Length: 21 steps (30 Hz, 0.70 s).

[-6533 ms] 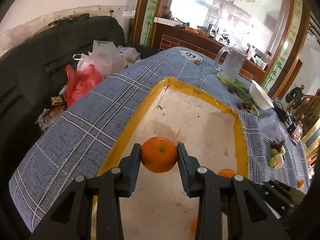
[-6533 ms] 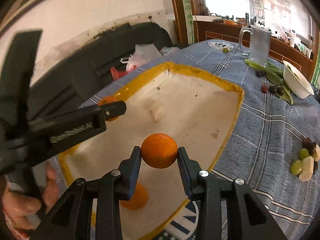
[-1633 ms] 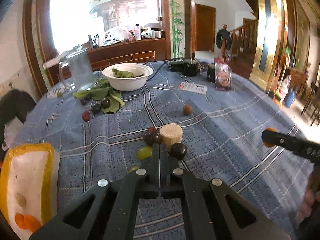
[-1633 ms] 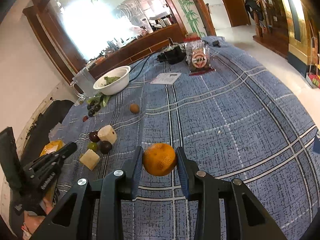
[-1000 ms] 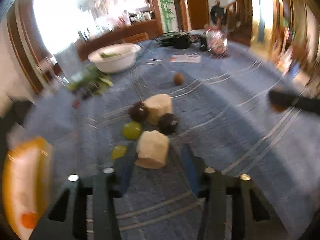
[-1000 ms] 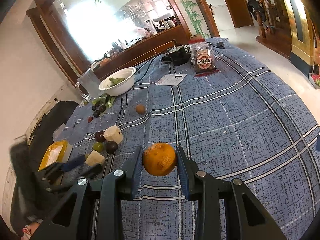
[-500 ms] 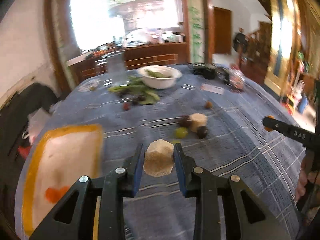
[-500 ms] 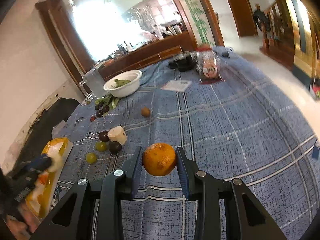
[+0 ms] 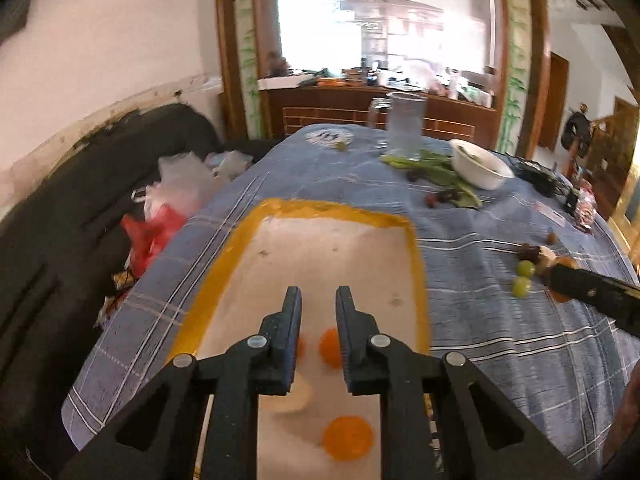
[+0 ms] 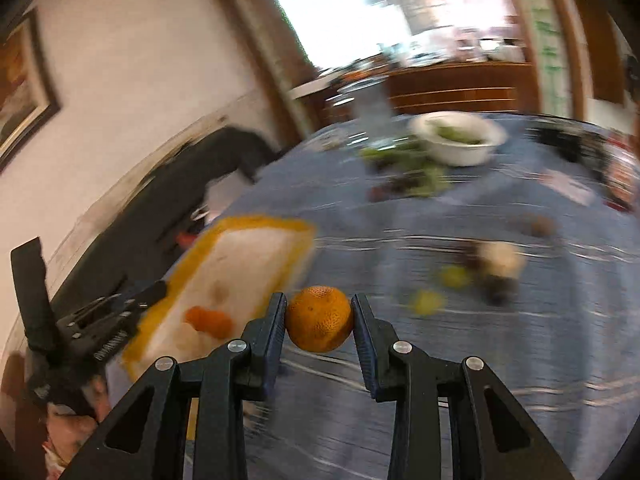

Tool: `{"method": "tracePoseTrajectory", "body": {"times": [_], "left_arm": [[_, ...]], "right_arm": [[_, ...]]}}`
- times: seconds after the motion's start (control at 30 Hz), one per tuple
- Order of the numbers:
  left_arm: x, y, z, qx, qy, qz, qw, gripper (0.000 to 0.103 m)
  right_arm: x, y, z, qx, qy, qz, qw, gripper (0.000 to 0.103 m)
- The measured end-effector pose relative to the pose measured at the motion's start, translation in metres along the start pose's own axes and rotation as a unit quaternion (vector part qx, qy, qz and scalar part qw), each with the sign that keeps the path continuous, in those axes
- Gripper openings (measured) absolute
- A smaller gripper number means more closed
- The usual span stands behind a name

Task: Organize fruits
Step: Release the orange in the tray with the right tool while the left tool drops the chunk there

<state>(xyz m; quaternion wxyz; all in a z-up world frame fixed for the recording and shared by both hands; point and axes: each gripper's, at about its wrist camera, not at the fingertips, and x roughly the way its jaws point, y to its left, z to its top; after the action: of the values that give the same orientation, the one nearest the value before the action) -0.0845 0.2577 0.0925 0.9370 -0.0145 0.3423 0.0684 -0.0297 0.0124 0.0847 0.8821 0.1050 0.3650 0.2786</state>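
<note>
Left wrist view shows my left gripper point(image 9: 317, 312) above the yellow-rimmed tray point(image 9: 420, 264), its jaws narrowly apart and holding nothing; three oranges point(image 9: 347, 438) and a pale chunk point(image 9: 298, 396) lie in the tray. My right gripper point(image 10: 319, 322) clamps an orange point(image 10: 319, 319) over the blue tablecloth point(image 10: 520, 360), beside the tray.

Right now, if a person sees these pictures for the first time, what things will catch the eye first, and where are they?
First comes the orange, clamped in the right hand-held gripper above the blue checked tablecloth. Next is the yellow-rimmed tray at the table's near edge, with oranges lying in it under the open, empty left hand-held gripper. Farther back, a white bowl of greens stands beside a glass jug.
</note>
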Motion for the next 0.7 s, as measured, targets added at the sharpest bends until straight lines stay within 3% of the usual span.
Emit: {"method": "tracePoseTrajectory", "body": {"times": [0.2, 0.33, 0.47, 0.6, 0.7], "left_arm": [[0.016, 0.035, -0.01, -0.044, 0.02, -0.009, 0.9988, 0.017], [0.016, 0.051, -0.012, -0.07, 0.018, -0.019, 0.9972, 0.019], [0.013, 0.066, -0.014, -0.094, 0.014, -0.03, 0.995, 0.043], [0.004, 0.074, -0.014, -0.112, 0.0, -0.032, 0.9932, 0.06], [-0.001, 0.075, -0.012, -0.119, -0.006, -0.03, 0.9924, 0.069]], "right_arm": [[0.073, 0.065, 0.0, -0.05, 0.061, 0.03, 0.996, 0.036], [0.113, 0.089, -0.006, -0.077, 0.094, 0.019, 0.992, 0.036], [0.136, 0.098, -0.013, -0.102, 0.109, -0.003, 0.989, 0.037], [0.138, 0.094, -0.011, -0.089, 0.109, -0.004, 0.99, 0.049], [0.13, 0.091, -0.007, -0.085, 0.095, -0.005, 0.992, 0.052]]}}
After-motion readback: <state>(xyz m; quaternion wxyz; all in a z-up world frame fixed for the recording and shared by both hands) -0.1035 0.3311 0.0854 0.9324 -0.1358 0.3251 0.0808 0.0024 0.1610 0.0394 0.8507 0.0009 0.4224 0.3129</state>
